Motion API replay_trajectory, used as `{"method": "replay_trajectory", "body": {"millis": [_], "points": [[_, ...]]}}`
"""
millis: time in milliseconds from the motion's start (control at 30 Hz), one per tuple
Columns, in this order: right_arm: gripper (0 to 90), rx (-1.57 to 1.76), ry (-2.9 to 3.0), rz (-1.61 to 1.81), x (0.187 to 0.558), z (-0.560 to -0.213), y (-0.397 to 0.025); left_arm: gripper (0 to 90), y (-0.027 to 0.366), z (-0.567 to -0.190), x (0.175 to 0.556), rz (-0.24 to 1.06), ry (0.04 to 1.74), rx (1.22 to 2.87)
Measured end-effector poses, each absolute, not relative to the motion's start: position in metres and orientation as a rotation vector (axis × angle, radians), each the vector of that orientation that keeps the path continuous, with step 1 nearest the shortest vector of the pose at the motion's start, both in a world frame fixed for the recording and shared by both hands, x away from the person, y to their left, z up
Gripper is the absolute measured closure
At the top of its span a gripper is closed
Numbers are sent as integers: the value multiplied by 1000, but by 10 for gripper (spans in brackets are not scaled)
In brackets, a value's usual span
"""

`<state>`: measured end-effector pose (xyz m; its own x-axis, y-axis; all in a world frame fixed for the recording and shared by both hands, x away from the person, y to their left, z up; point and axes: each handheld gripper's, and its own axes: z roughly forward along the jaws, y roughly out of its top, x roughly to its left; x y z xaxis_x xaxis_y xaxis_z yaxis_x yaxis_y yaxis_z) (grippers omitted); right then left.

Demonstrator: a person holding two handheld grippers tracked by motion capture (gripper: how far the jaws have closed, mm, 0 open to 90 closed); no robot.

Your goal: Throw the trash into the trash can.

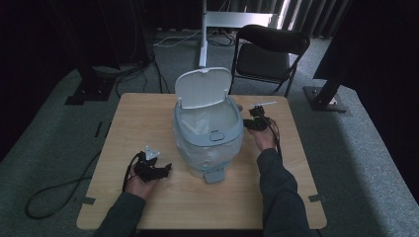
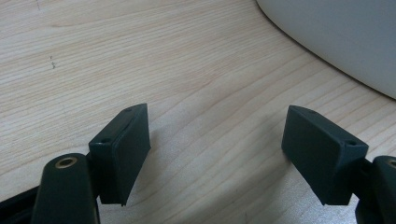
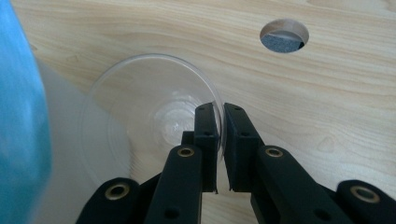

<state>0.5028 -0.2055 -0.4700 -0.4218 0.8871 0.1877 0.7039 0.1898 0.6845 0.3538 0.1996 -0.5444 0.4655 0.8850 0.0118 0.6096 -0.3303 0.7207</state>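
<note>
Overhead, wooden table [image 1: 148, 118], dark room; left gripper [image 2: 217, 144] jaws wide, empty; right gripper [image 3: 220, 140] pinches clear cup [image 3: 140, 102] rim.

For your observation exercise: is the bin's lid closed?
No, the bin's white lid stands raised behind the open top in the high view.

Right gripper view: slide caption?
Right gripper pinches the rim of a clear plastic cup beside the blue bin on the wooden table.
</note>
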Motion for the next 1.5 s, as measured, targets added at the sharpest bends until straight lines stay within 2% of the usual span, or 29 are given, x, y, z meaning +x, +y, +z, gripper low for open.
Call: {"method": "replay_trajectory", "body": {"millis": [400,1500], "points": [[860,1489,2164,1062,488,-464,-224,234,200,-544,354,541,1238,2061],[861,1395,1983,1075,452,-418,-256,233,199,-544,354,542,1238,2062]]}}
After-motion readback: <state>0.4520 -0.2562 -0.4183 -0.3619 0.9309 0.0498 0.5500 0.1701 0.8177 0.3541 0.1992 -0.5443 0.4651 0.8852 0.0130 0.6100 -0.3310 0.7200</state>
